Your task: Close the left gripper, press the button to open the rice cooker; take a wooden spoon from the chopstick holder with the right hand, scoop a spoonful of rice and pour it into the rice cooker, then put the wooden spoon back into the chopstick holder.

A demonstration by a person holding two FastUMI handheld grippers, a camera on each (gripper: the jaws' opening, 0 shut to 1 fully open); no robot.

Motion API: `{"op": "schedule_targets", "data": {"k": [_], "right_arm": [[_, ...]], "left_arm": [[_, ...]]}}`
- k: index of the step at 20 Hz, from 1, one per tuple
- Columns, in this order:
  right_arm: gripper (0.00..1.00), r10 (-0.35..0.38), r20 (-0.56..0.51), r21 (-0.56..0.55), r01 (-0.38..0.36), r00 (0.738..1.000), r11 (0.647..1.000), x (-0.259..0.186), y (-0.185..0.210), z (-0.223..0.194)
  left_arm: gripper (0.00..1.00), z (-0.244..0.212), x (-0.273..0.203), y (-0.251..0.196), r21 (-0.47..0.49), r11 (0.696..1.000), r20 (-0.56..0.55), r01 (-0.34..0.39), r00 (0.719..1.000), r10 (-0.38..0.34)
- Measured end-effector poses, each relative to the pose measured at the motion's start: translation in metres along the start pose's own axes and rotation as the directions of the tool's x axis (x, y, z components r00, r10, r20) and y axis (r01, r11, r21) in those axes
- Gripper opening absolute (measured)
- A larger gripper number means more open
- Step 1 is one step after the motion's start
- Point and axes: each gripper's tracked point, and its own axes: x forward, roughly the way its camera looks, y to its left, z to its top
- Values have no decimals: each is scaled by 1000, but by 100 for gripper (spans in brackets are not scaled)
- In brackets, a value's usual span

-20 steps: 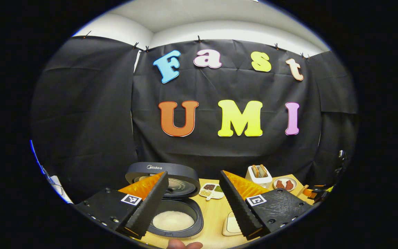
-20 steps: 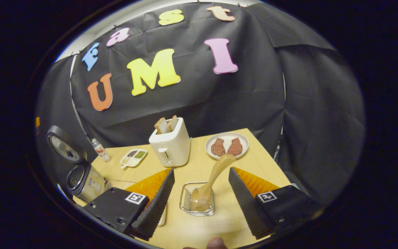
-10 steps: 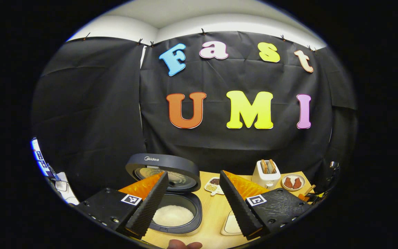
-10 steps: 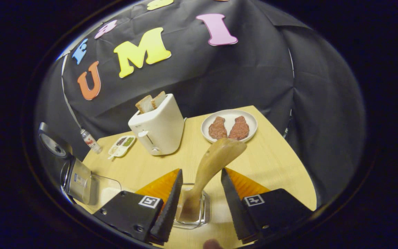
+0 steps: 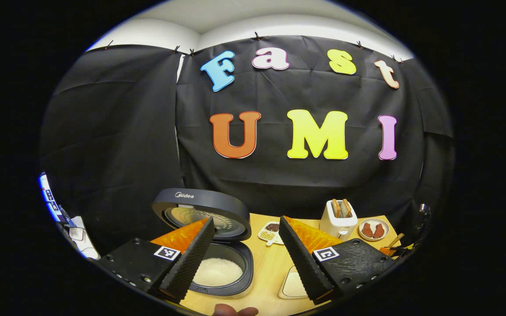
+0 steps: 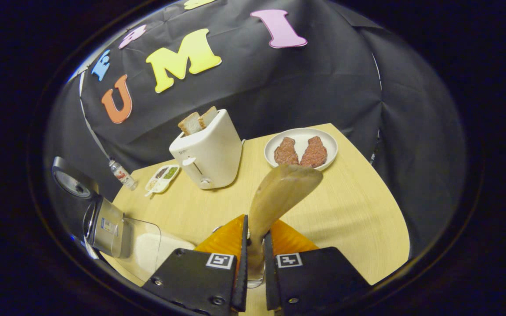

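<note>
Now our right gripper (image 6: 253, 259) pinches the pale wooden spoon (image 6: 279, 193) near the bench's front edge, handle upright between its fingers, while our left gripper (image 5: 246, 259) gapes empty by the open dark rice cooker (image 5: 218, 263).

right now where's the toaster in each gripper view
Left gripper view: the toaster stands small at the table's far right, just left of the plate of meat.
Right gripper view: the toaster stands big, left of centre, beyond the wooden spoon.
Shared landmark: the plate of meat right of the toaster.
</note>
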Motion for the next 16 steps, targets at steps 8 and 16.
{"op": "schedule_targets", "data": {"k": [8, 16], "right_arm": [[13, -74, 99, -56, 80, 992, 995, -50, 25, 35], [13, -39, 250, -148, 78, 967, 986, -119, 117, 72]], "left_arm": [[94, 1, -29, 49, 42, 999, 48, 0, 999, -2], [89, 4, -71, 97, 111, 994, 139, 12, 990, -28]]}}
